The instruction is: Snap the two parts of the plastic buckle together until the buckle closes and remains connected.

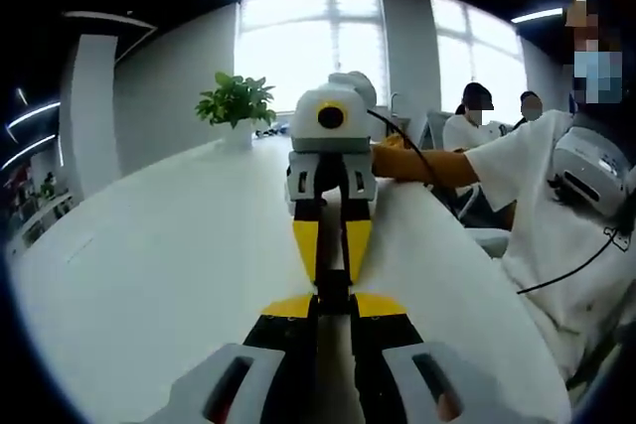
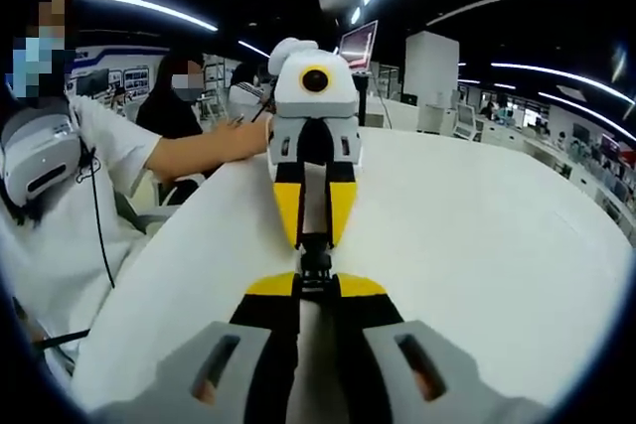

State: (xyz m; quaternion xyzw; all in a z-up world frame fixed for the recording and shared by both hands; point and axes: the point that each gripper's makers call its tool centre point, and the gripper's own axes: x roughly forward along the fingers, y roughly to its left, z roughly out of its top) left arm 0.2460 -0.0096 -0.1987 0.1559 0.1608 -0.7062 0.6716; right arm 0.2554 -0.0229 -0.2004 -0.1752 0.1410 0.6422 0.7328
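Observation:
A small black plastic buckle (image 1: 334, 285) hangs above the white table (image 1: 169, 255), held between two grippers that face each other tip to tip. My left gripper (image 1: 333, 305) rises from the bottom of the left gripper view, shut on the near end. The right gripper (image 1: 332, 270) comes down from above, shut on the far end. In the right gripper view, my right gripper (image 2: 316, 287) is shut on the buckle (image 2: 316, 261) and the left gripper (image 2: 316, 241) pinches its other end. The two parts meet in one line; I cannot tell whether they have latched.
A potted plant (image 1: 237, 102) stands at the far end of the table. A person in white (image 1: 556, 215) stands at the table's right edge, forearm (image 1: 427, 164) stretched over it. Other people sit behind. A monitor (image 2: 358, 45) stands beyond the table.

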